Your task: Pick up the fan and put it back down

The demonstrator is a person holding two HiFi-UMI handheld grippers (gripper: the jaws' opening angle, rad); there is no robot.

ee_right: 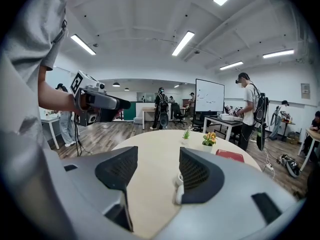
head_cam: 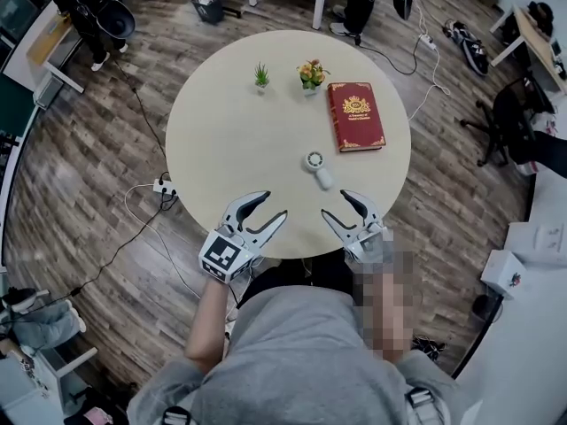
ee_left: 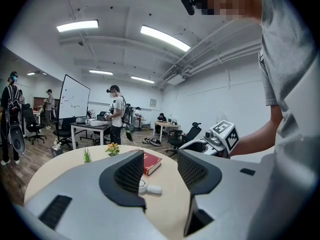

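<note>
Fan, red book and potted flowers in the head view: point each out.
fan (head_cam: 314, 160), head view, on its round head.
red book (head_cam: 355, 116), head view, middle of its cover.
potted flowers (head_cam: 311, 74), head view, on the blossoms.

My fan (head_cam: 317, 168) is a small white hand-held one with a round head and a short, stubby handle. It lies flat on the round beige table (head_cam: 230, 140) with its round face turned up, on the right half of the top and nearer my edge than the far one. The head is the far end. The handle runs back toward me, slanting a little to my right. The fan sits near the closest corner of the red book (head_cam: 356, 116), not touching it, and nothing holds or rests on it.
</note>
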